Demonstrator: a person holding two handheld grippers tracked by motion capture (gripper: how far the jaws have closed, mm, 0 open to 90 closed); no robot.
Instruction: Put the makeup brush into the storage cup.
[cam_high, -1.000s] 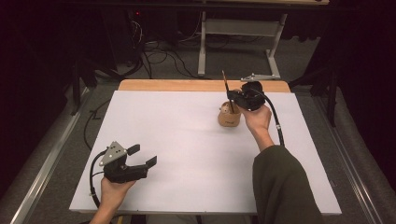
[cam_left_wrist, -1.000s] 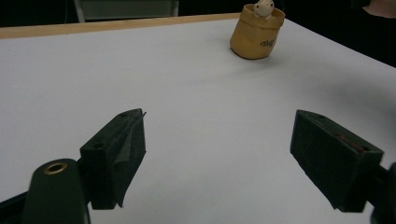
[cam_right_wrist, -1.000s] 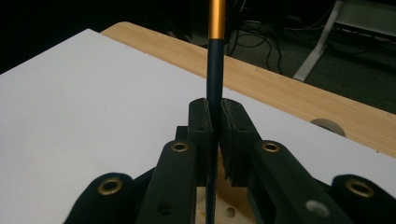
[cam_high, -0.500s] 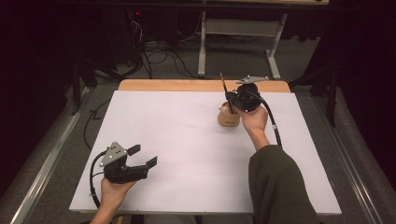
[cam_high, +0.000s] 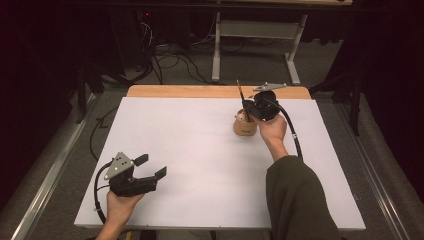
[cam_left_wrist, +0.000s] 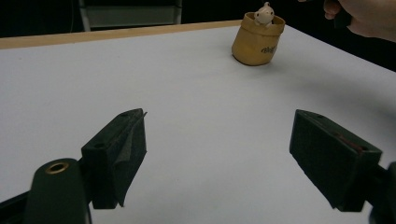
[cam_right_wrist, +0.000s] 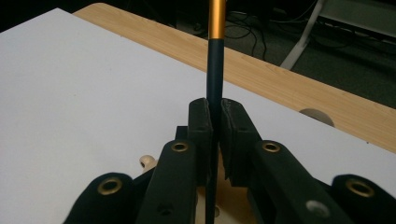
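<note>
right tool (cam_high: 248, 106) clamped on a slim dark brush (cam_right_wrist: 214, 88) with a gold band, pinched between the two black pads partway along the handle. brush upright, slightly tilted, gold-banded end rising above the jaws, other end running down behind them toward the tan pot (cam_high: 244, 124). pot standing on the white counter (cam_high: 200, 145) toward its far right part, directly below and just beside the right tool; touching or not, cannot tell. small pale figure (cam_left_wrist: 264, 14) peeking from the pot's mouth. left tool (cam_high: 150, 170) wide, nothing between the jaws, low over the near left of the counter, well apart from pot and brush.
</note>
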